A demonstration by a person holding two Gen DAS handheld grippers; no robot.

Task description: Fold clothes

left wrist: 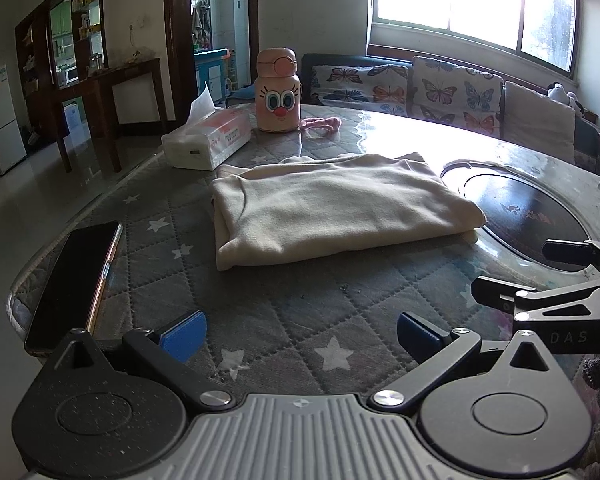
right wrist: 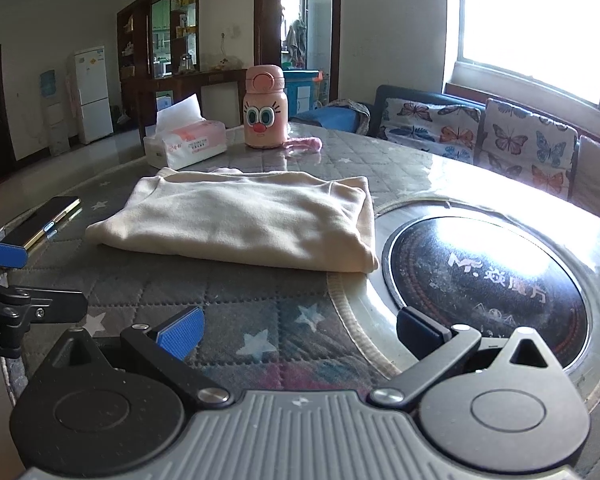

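A cream garment (left wrist: 336, 208) lies folded in a flat bundle mid-table on the grey star-print cloth (left wrist: 284, 312). Both grippers sit near of it, apart from it. The left gripper (left wrist: 300, 334) has its blue pads spread wide, holding nothing; the right gripper (right wrist: 298, 330) is likewise wide and empty. A phone (left wrist: 76, 280) lies at the left edge. Far of the garment stand a tissue pack (left wrist: 206, 138) and a pink bottle (left wrist: 278, 92). A dark round inset (right wrist: 488, 280) lies just right of the garment.
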